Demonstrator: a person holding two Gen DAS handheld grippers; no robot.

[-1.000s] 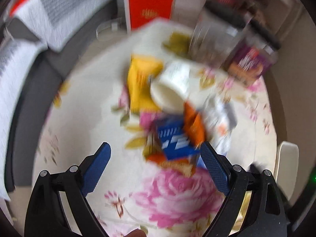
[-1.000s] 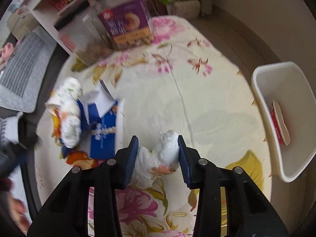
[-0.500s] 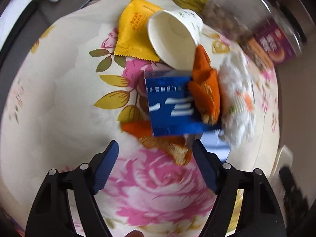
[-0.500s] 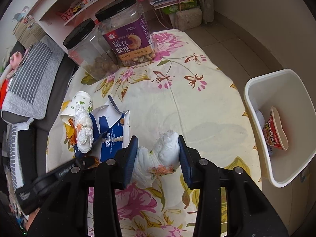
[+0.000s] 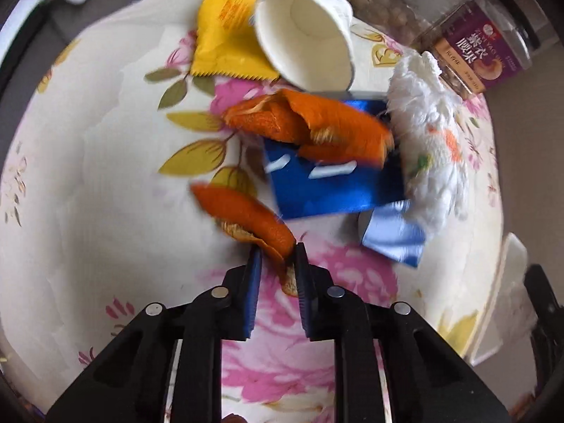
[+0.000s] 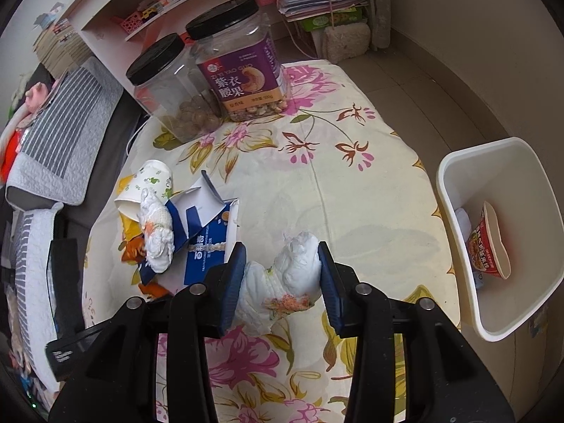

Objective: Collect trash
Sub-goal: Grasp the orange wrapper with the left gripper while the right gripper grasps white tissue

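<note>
A pile of trash lies on the flowered tablecloth (image 5: 105,211): two pieces of orange peel, a blue carton (image 5: 331,183), a tipped paper cup (image 5: 306,35), a yellow packet (image 5: 225,31) and a crumpled tissue wad (image 5: 430,141). My left gripper (image 5: 278,257) points down at the pile. Its jaws are closing, and the near orange peel (image 5: 243,216) has its end pinched between the blue pads. My right gripper (image 6: 282,264) hangs above the cloth, shut on another crumpled white tissue (image 6: 282,289) stained orange.
A white bin (image 6: 454,176) stands off the table's right edge with a red noodle cup (image 6: 490,243) inside. Two black-lidded jars (image 6: 239,63) stand at the table's far side. Shelves and a grey striped cushion (image 6: 63,127) lie beyond.
My left gripper has come down onto the pile and its jaws have gone from wide apart to nearly together around the peel. The right gripper still holds its tissue, slightly higher.
</note>
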